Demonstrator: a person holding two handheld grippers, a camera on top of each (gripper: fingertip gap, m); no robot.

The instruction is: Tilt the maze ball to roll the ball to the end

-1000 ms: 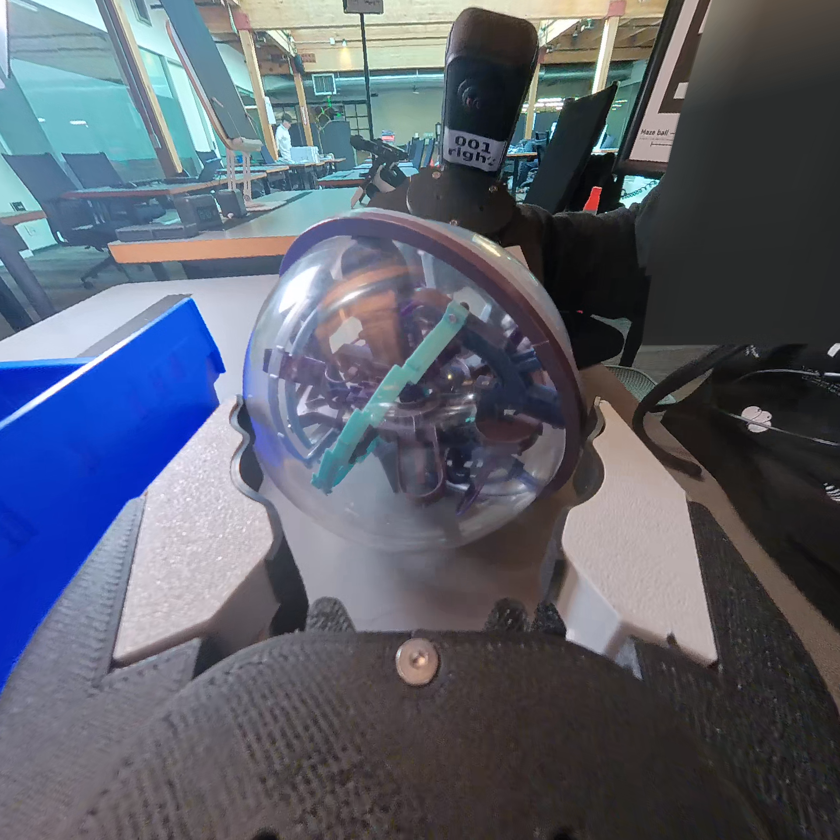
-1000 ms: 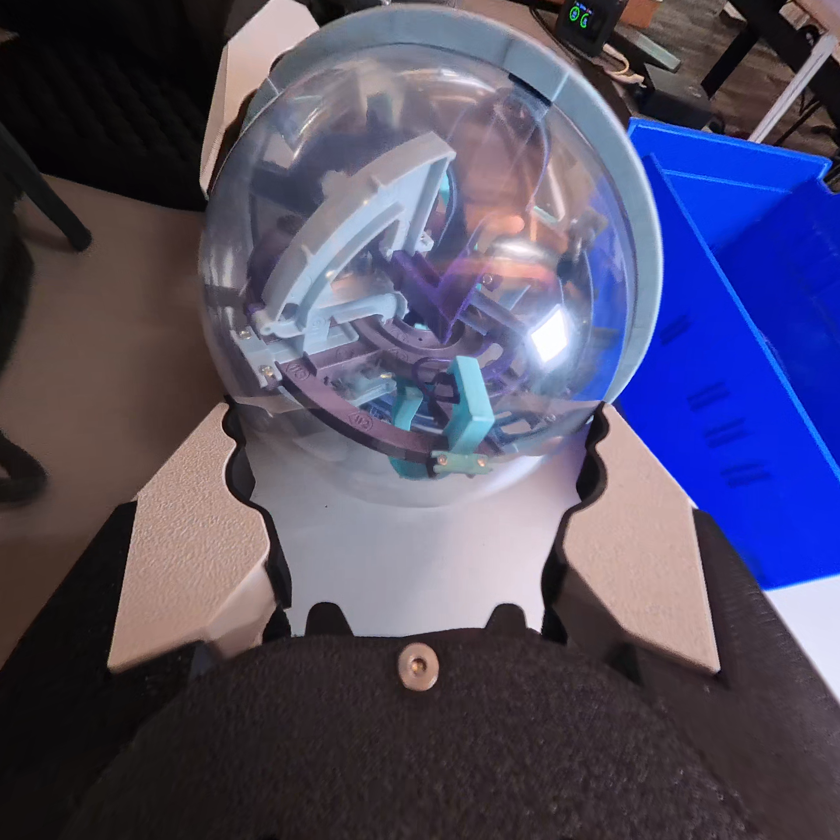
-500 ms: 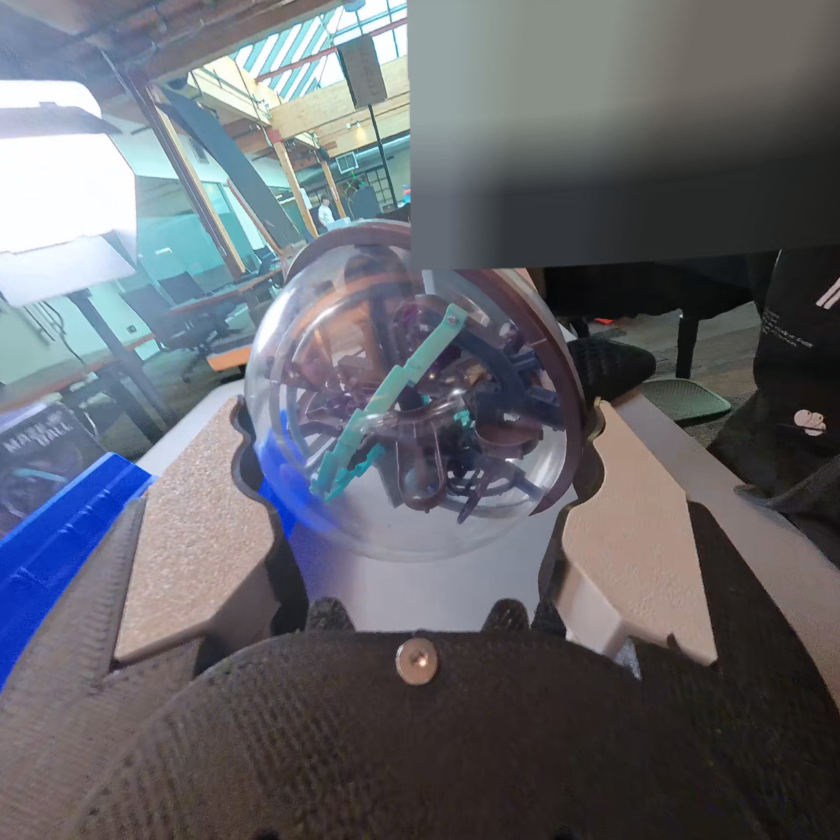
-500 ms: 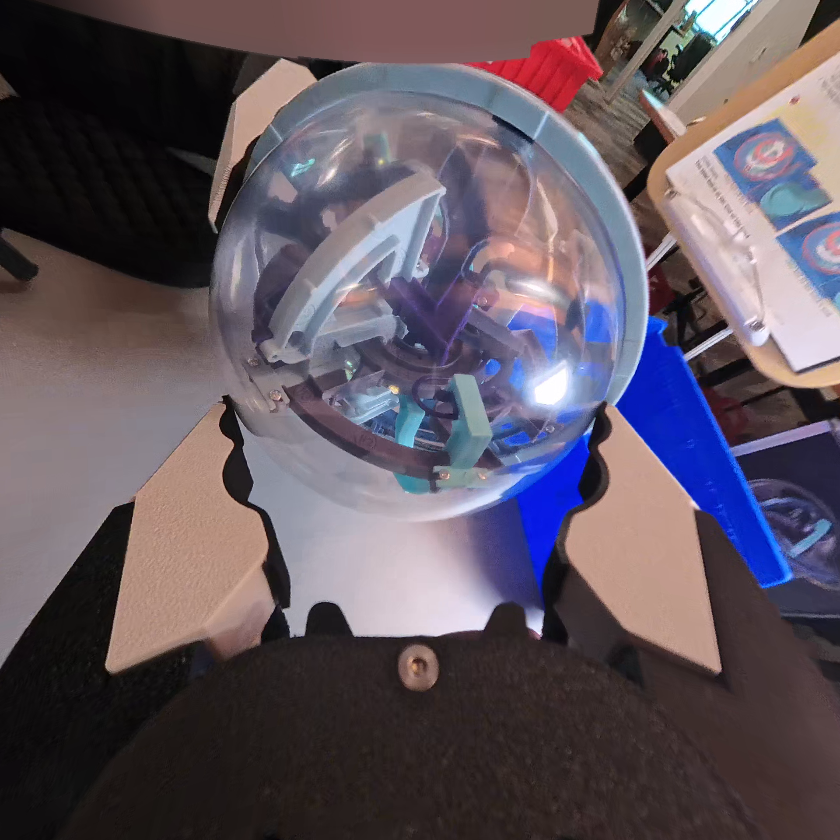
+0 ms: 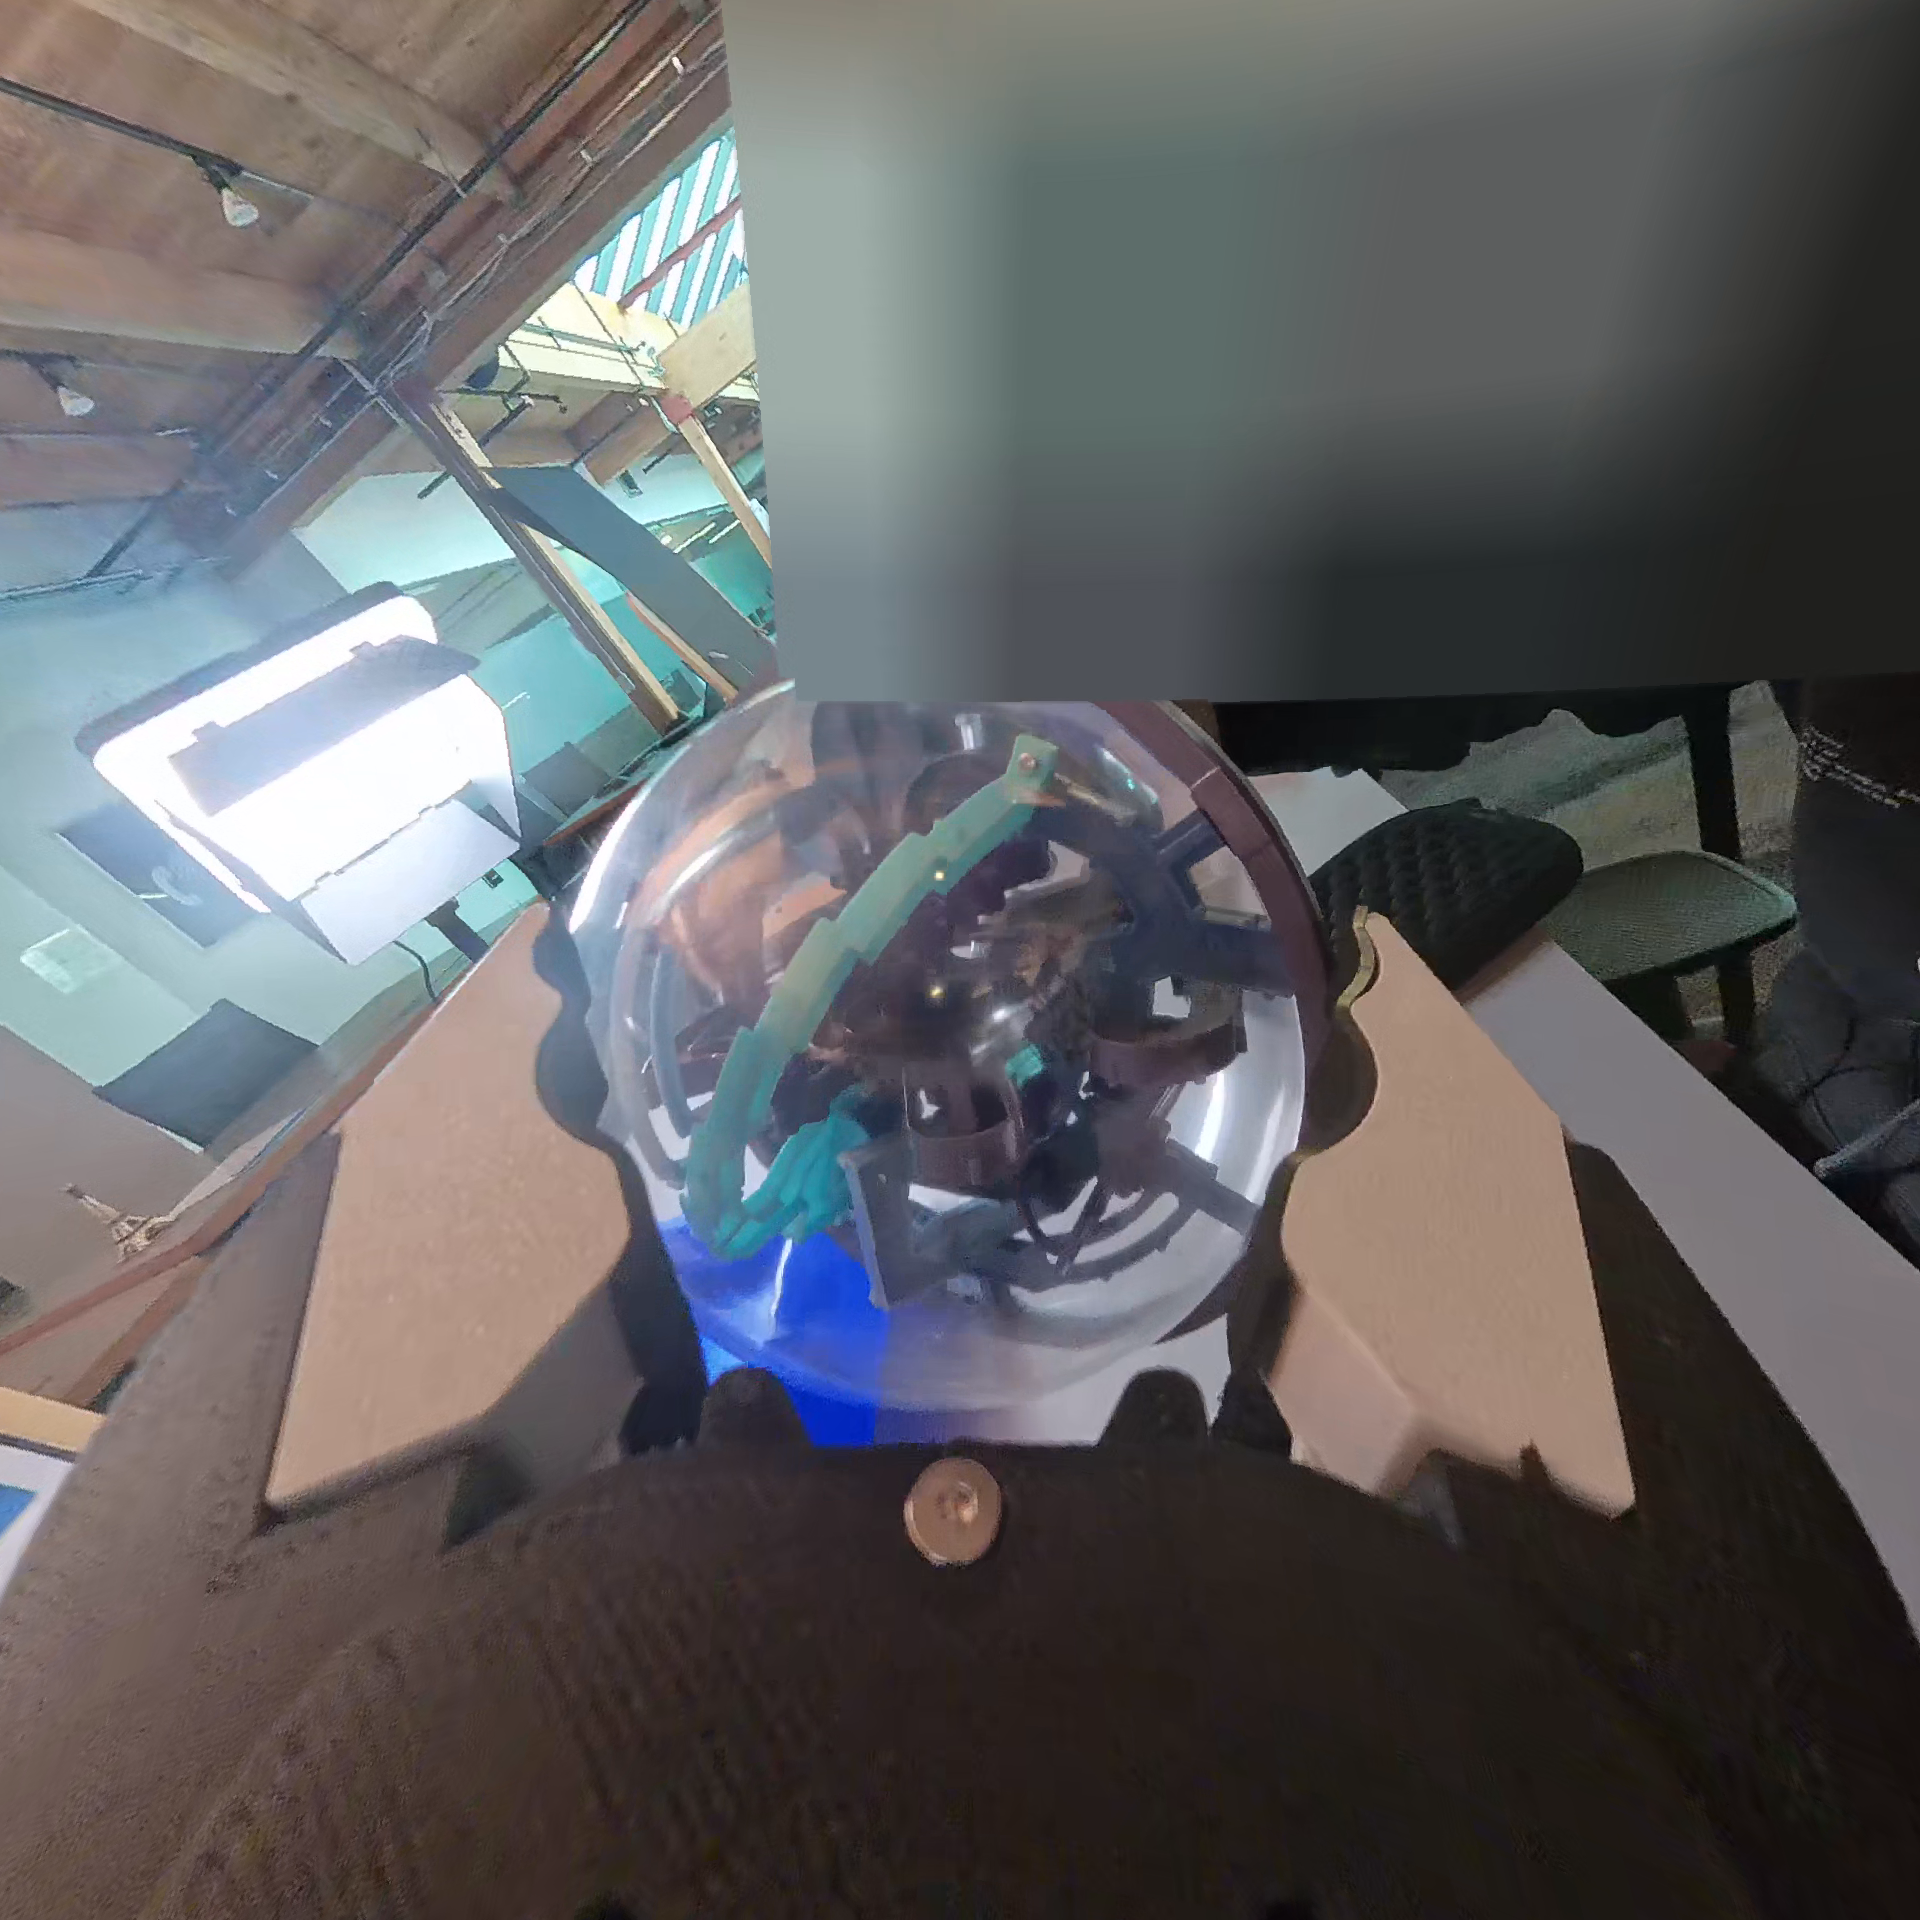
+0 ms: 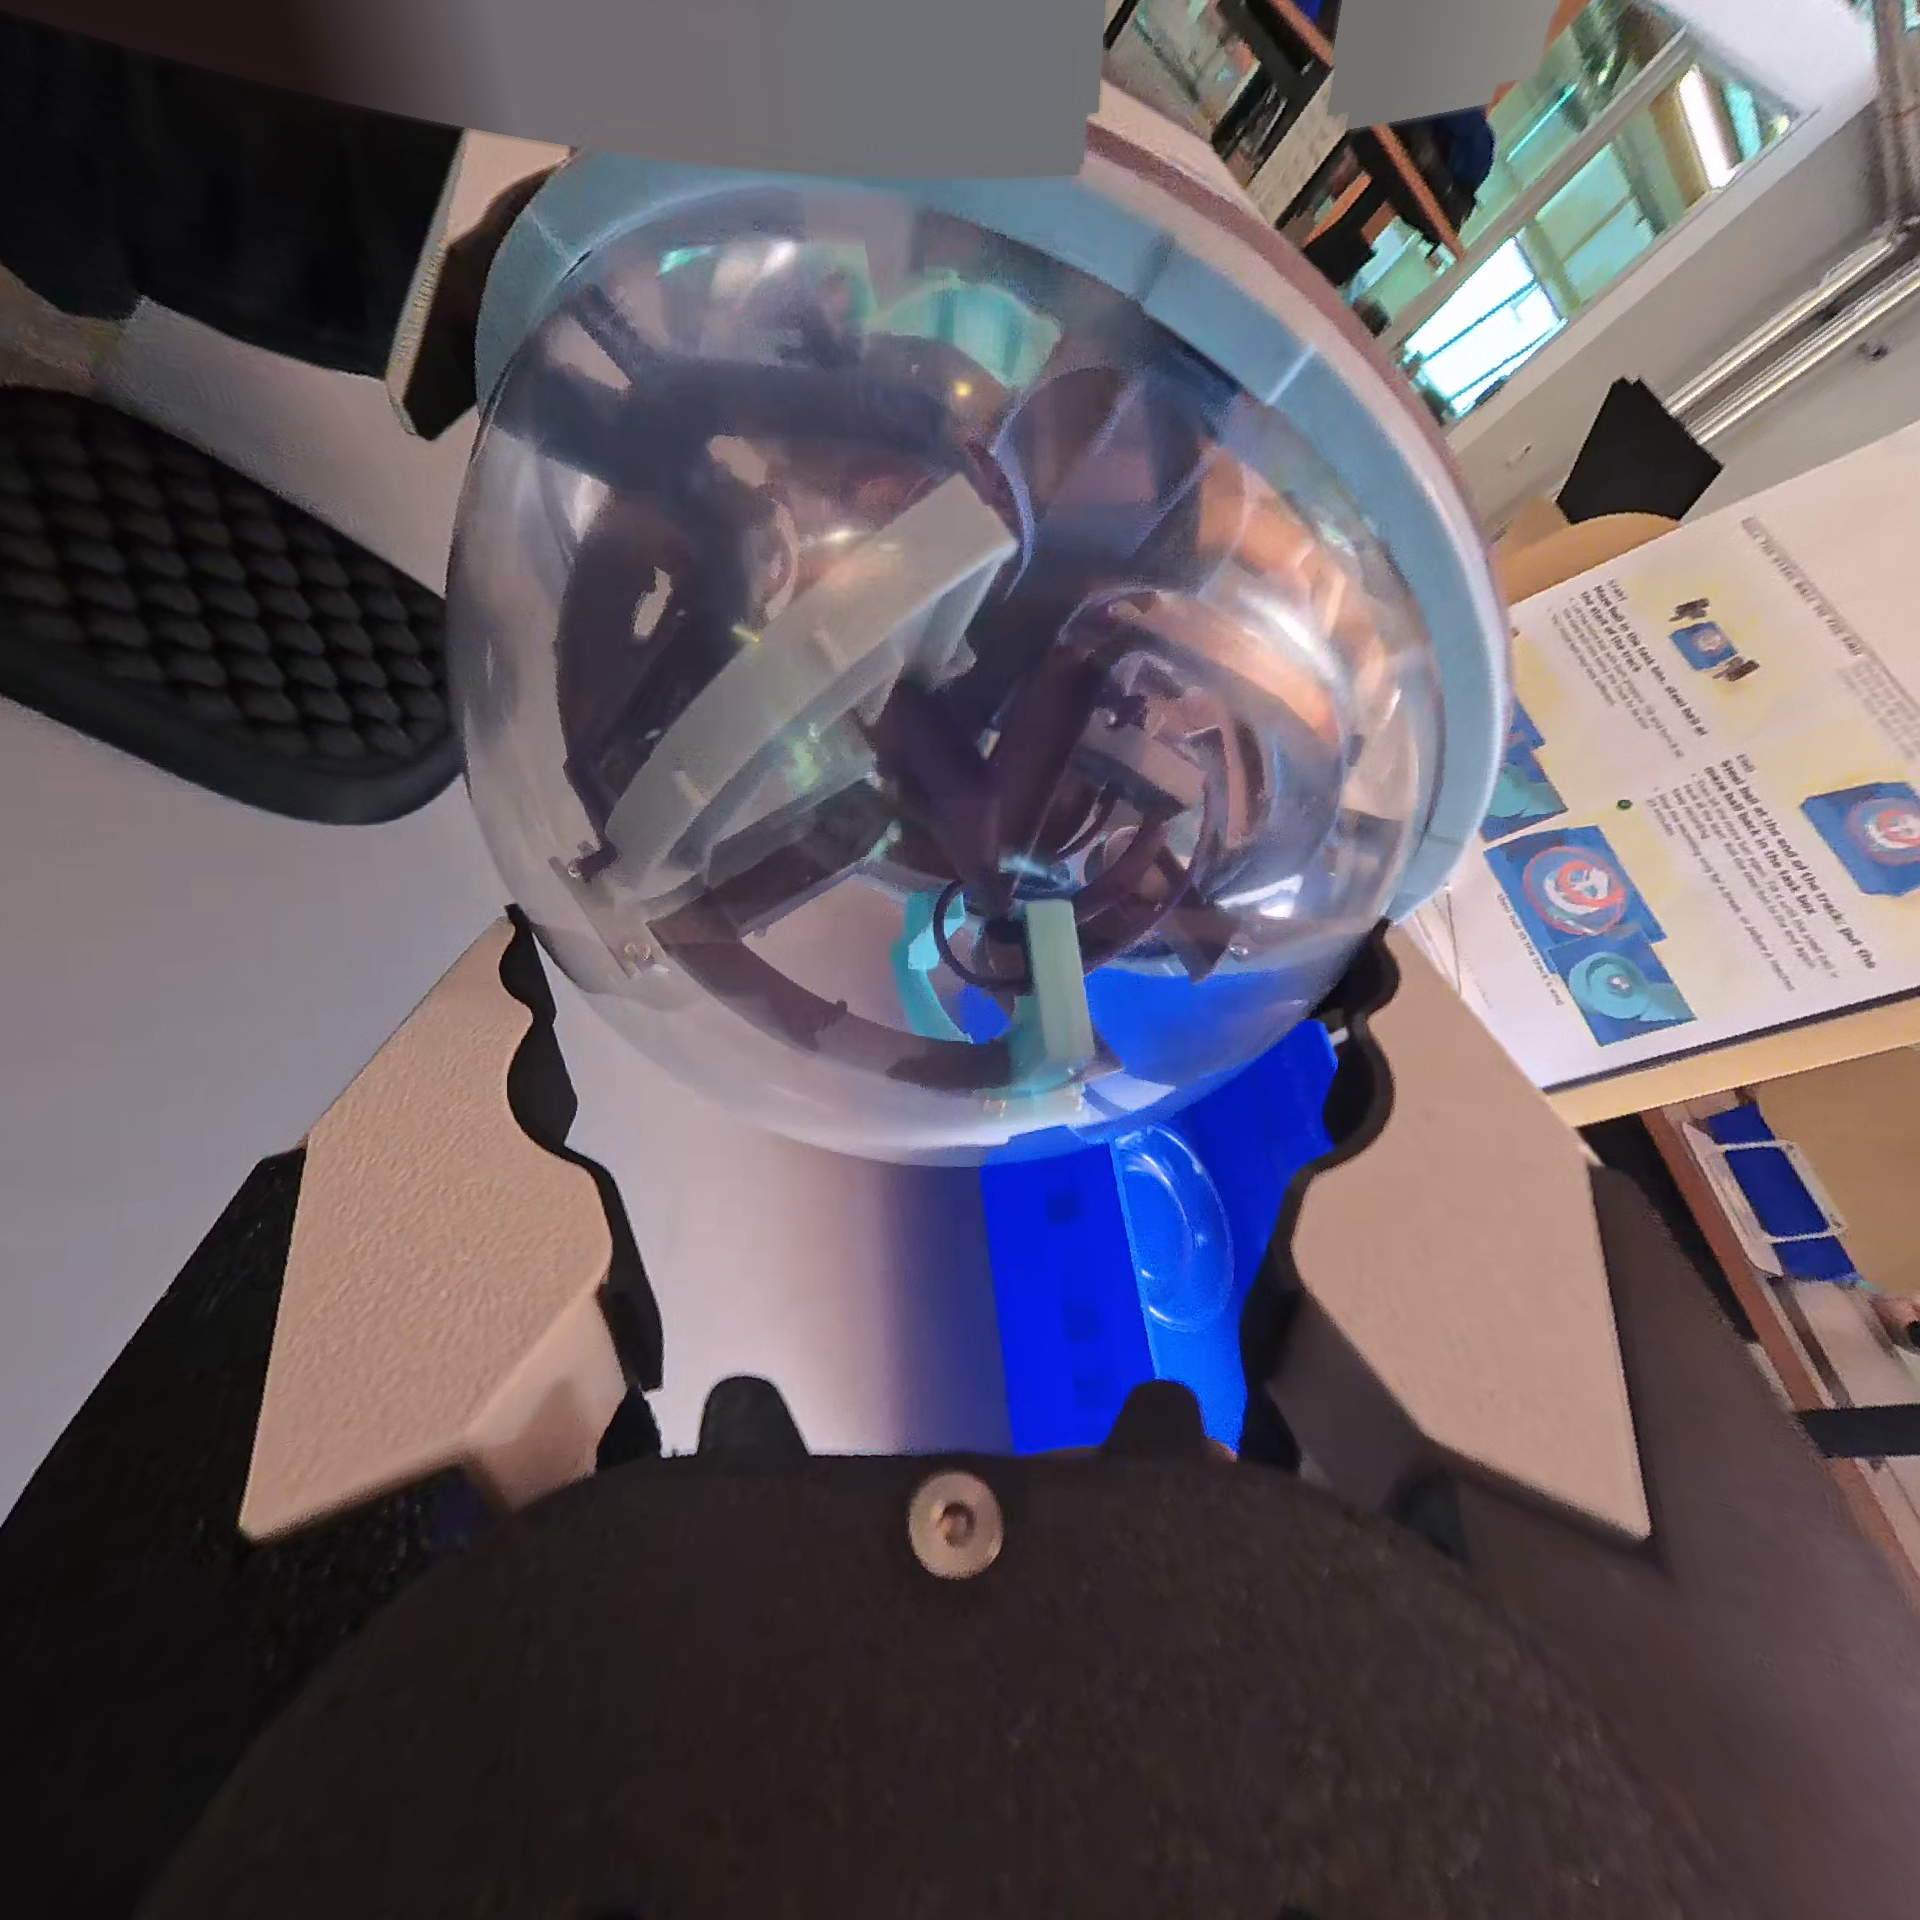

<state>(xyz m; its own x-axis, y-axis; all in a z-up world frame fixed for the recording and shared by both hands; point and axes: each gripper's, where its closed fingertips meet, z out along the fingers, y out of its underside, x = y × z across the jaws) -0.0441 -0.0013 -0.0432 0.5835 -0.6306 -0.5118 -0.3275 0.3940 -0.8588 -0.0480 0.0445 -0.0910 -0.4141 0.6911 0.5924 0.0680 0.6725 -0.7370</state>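
Maze ball (image 5: pixel 940 1049), a clear sphere packed with brown, grey and teal tracks, is held up off the table between the two tools, one on each of its opposite sides. The left gripper (image 5: pixel 940 1174) has its pale fingers (image 5: pixel 447 1174) pressed against the globe's flanks, pinching it; the right gripper (image 6: pixel 940 1049) cups the other hemisphere the same way, its jaws closed onto the shell just below the blue-grey equator ring (image 6: pixel 1449 665).

A second ago the sphere sat low, with the table and the blue bin beside it; now both cameras have pitched upward, so the left wrist view takes in ceiling beams and a bright panel light (image 5: pixel 312 769), and the tracks inside have rotated, the long teal ramp (image 5: pixel 883 966) standing steeper. I read that as a tilt in mid-swing, meant to send the small ball along its path. The small ball itself I cannot pick out among the blurred rails, so how close it is to the end is unclear.

Below, the white table (image 6: pixel 187 935) shows on the left of the right wrist view, with the blue bin (image 6: pixel 1081 1278) seen between the fingers. An instruction sheet (image 6: pixel 1704 790) lies far right, and a black mesh chair seat (image 6: pixel 208 623) at the far left.
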